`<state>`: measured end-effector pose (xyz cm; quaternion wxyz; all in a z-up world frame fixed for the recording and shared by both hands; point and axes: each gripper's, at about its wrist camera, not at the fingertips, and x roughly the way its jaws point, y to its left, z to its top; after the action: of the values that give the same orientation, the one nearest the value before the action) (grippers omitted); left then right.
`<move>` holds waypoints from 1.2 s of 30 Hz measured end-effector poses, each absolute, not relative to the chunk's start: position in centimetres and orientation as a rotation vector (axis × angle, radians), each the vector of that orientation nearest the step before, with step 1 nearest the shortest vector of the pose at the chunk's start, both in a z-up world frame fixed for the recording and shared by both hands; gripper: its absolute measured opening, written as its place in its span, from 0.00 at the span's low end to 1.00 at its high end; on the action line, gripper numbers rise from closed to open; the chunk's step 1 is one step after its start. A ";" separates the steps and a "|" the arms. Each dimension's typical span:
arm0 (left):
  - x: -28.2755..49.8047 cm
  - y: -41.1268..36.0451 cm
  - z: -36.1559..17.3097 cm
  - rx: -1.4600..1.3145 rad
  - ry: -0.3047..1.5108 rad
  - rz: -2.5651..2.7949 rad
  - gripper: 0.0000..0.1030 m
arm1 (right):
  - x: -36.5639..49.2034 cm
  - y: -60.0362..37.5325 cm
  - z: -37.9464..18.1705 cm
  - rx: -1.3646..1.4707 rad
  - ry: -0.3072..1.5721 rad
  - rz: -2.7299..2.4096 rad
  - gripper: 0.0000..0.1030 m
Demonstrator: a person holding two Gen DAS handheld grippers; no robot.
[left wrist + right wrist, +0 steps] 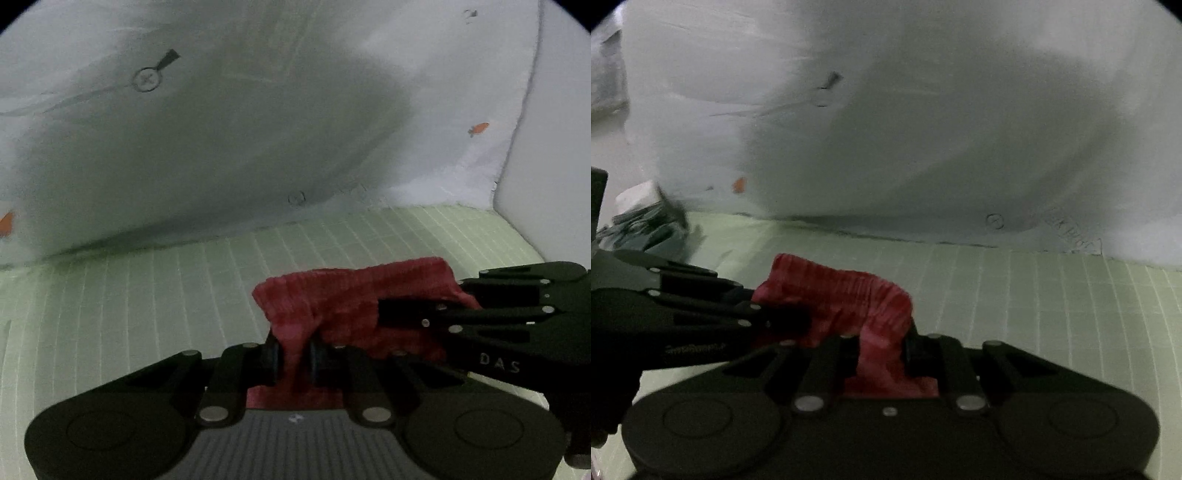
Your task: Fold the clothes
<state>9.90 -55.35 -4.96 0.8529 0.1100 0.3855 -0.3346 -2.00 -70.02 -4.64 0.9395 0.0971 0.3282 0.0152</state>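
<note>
A red ribbed knit garment (332, 295) is bunched up and held just above a pale green gridded mat (129, 314). My left gripper (293, 360) is shut on one edge of it. My right gripper (384, 312) reaches in from the right of the left wrist view and is shut on the same cloth. In the right wrist view the red garment (846, 291) runs between my right gripper (882, 352), shut on it, and my left gripper (803, 317), which comes in from the left. The two grippers are close together.
A white sheet (221, 129) with small orange and black prints rises behind the mat. A dark green folded cloth (650, 229) and a white box (637, 197) lie at the mat's far left in the right wrist view.
</note>
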 end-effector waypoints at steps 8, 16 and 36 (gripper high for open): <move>1.2 -51.3 -6.6 0.241 0.864 -0.672 0.16 | -10.3 -64.8 -7.0 0.193 0.725 0.059 0.15; -4.2 -49.1 -10.2 0.318 0.934 -0.627 0.22 | -14.4 -61.4 -10.3 0.175 0.830 0.067 0.25; -7.3 -41.4 -8.0 0.097 0.959 -0.544 0.47 | -16.6 -61.7 -8.4 0.343 0.725 -0.151 0.55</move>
<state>-7.28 -41.40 -8.00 0.8507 0.0462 0.4554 -0.2582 -16.58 -61.68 -8.42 0.9180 0.1668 0.3523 -0.0732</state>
